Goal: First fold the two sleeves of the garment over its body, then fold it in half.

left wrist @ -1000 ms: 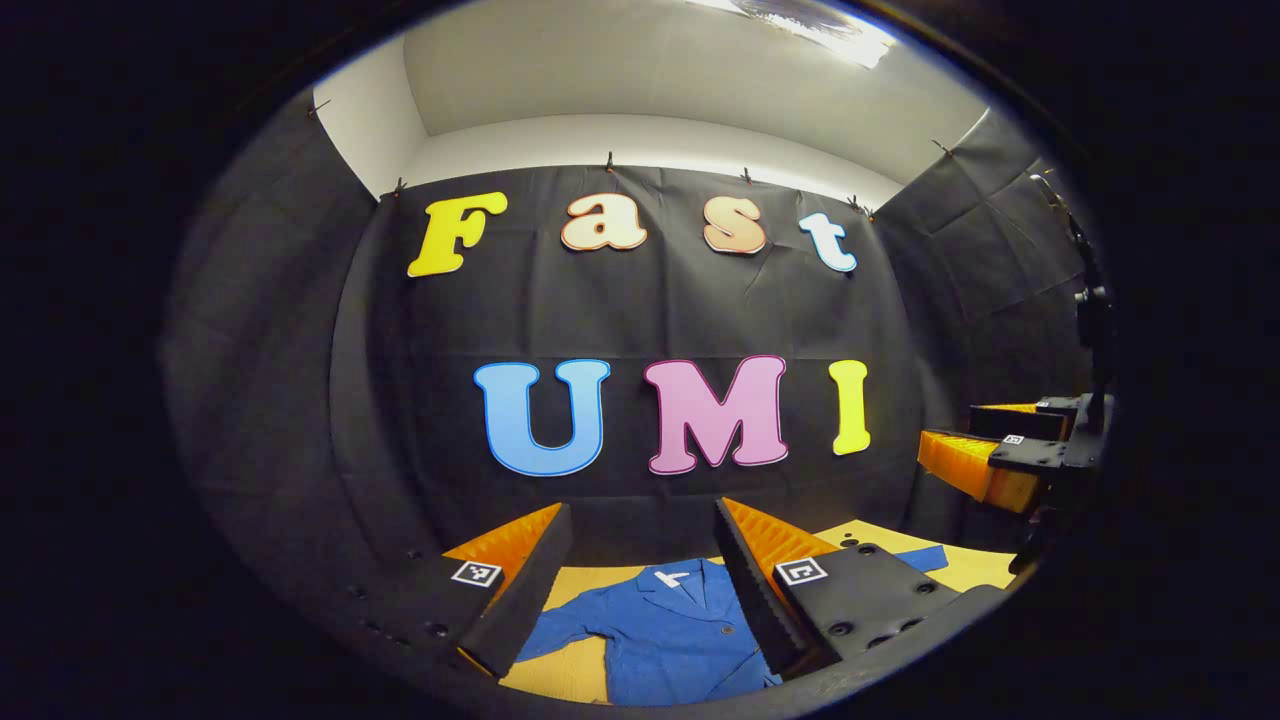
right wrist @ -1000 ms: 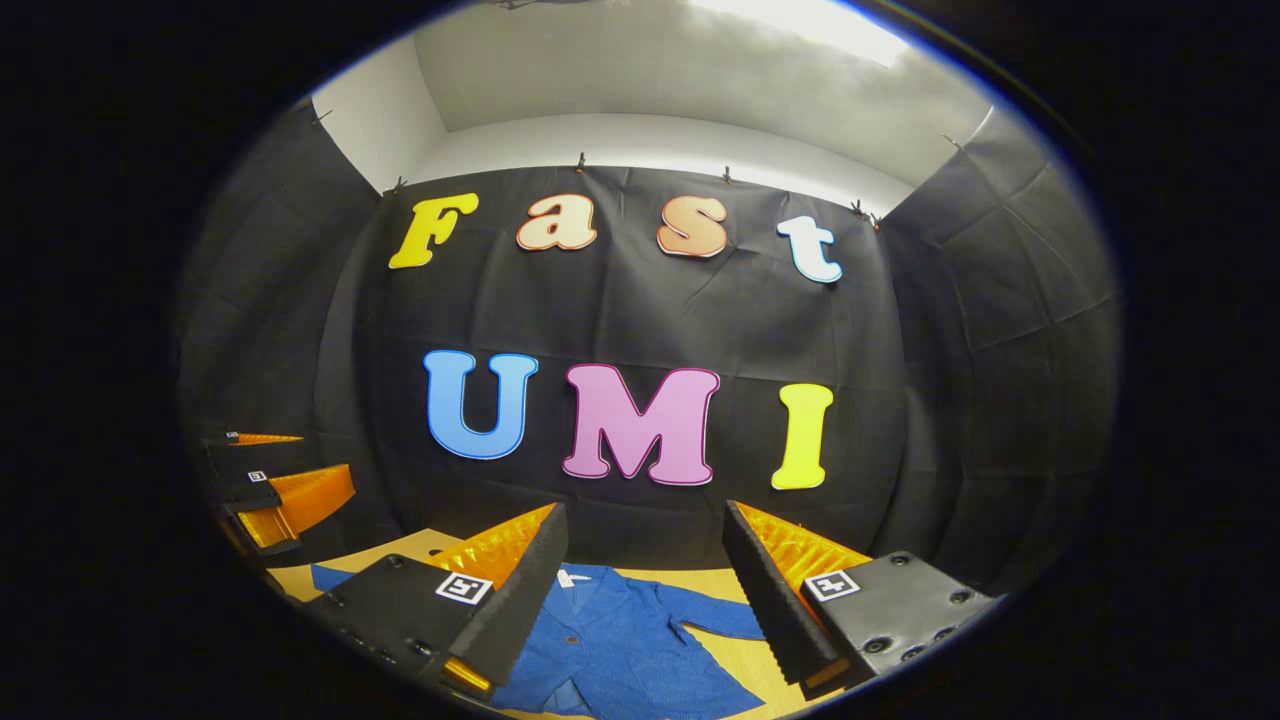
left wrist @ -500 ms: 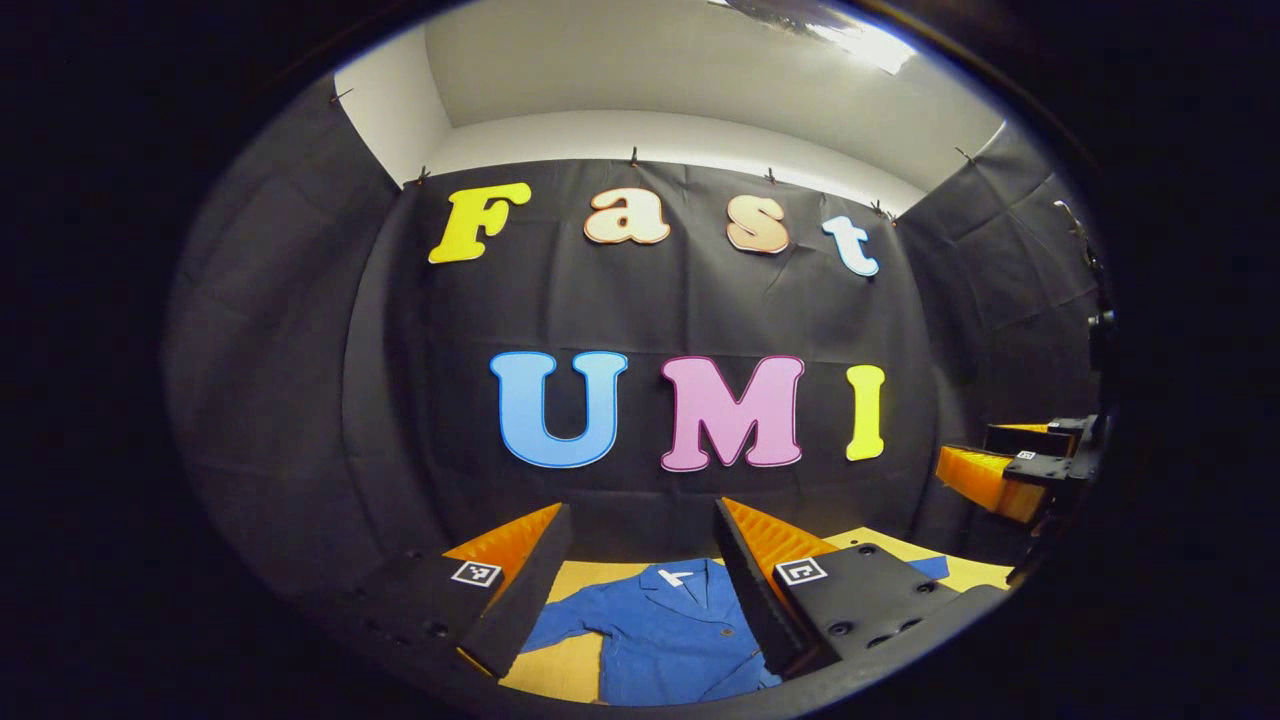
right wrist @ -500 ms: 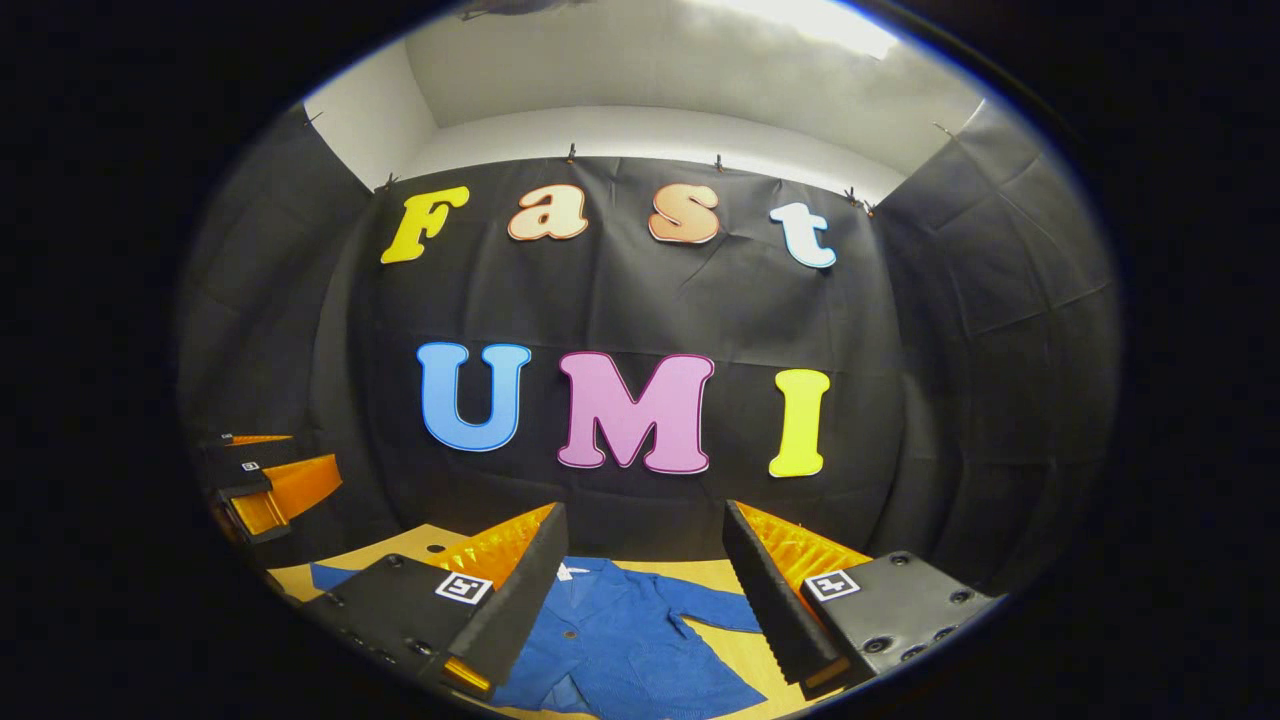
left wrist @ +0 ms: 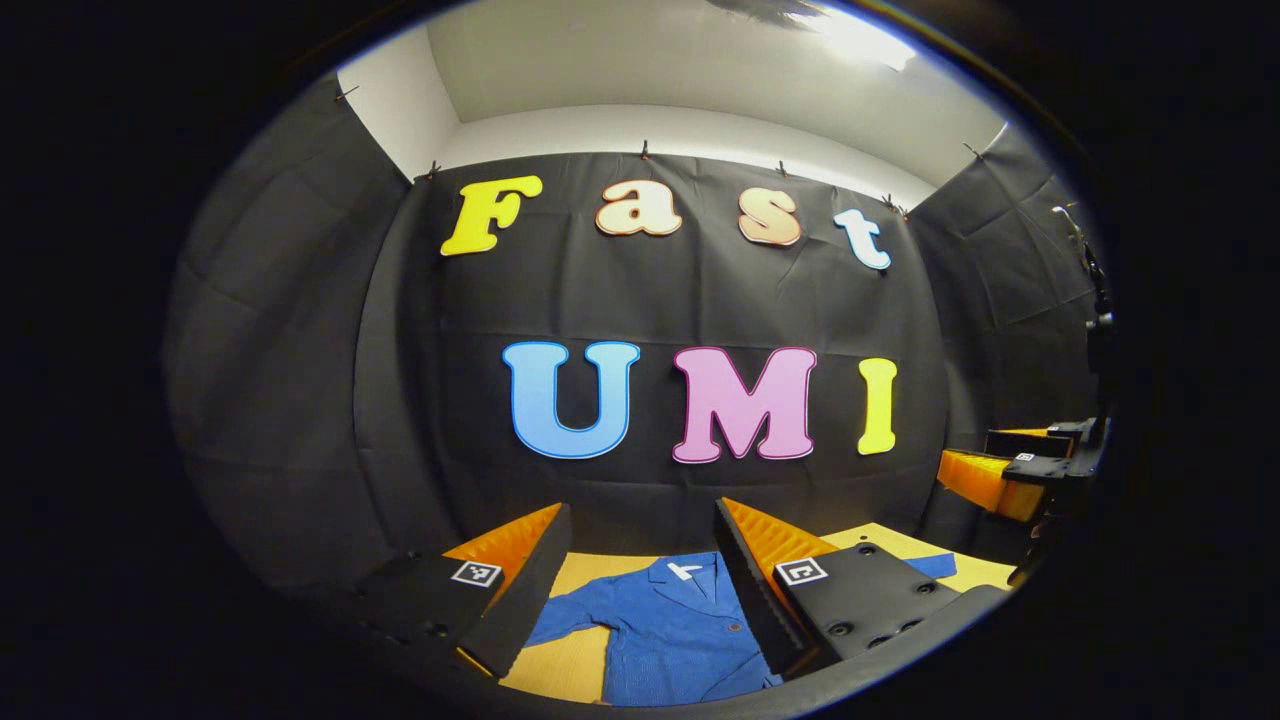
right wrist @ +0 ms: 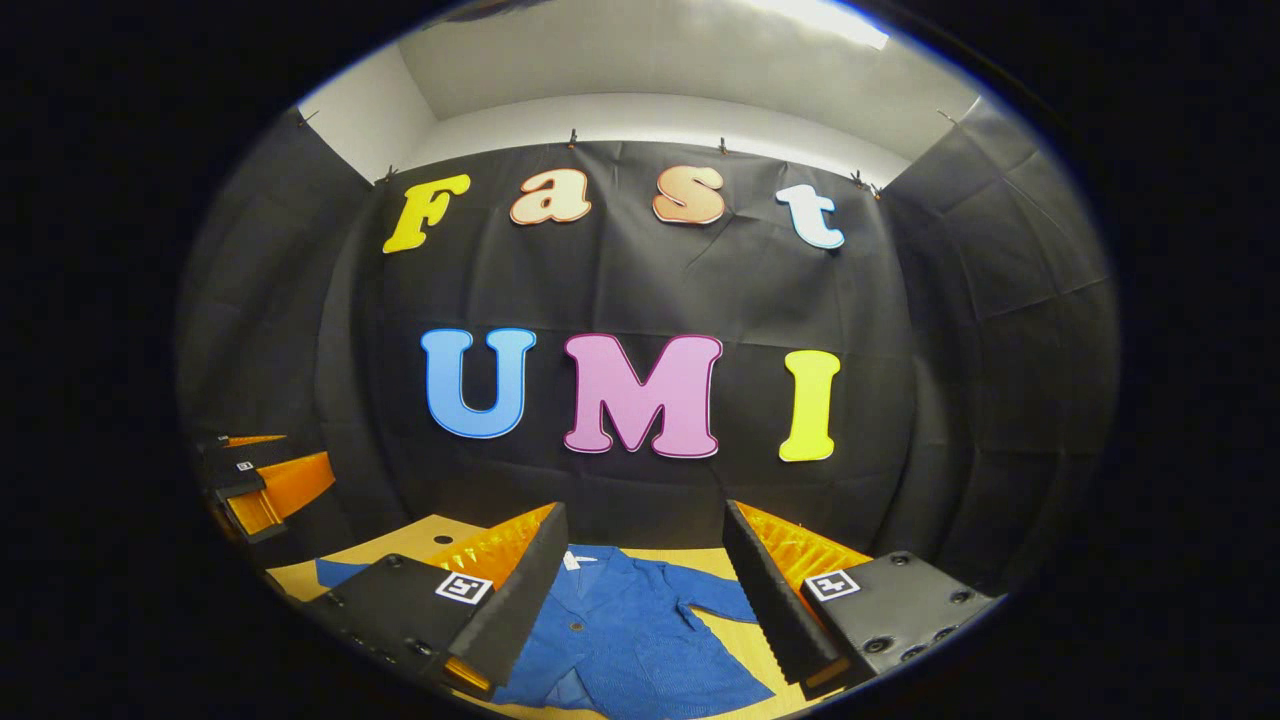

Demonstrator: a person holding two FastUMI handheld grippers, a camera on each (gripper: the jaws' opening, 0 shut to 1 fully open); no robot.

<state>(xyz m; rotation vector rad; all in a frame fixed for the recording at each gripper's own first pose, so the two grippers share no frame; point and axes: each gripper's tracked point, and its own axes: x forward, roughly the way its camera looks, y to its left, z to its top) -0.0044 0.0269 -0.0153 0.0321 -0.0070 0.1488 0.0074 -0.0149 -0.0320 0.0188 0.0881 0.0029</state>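
A blue collared garment (left wrist: pixel 670 630) lies flat and face up on the wooden table (left wrist: pixel 570 665), sleeves spread out to both sides. My left gripper (left wrist: pixel 640 506) hovers above it, open, nothing between its fingers. In the left gripper view one sleeve (left wrist: pixel 565 620) runs left and the other sleeve's end (left wrist: pixel 935 565) peeks out past the right finger. The right gripper (left wrist: pixel 1000 475) shows at the far right, open. In the right gripper view the garment (right wrist: pixel 640 640) lies below my right gripper (right wrist: pixel 645 508), which is open and empty. The left gripper (right wrist: pixel 265 480) hangs at the left edge.
The black cloth wall (right wrist: pixel 640 280) closes the table's back and sides. A dark stand (left wrist: pixel 1095 320) rises at the right edge of the left gripper view. Bare table (right wrist: pixel 745 645) shows beside the garment's right sleeve (right wrist: pixel 715 600).
The left gripper's view has turned slightly left and the right gripper's has tipped down a little, showing more garment. Both grippers stay open and the garment has not moved.
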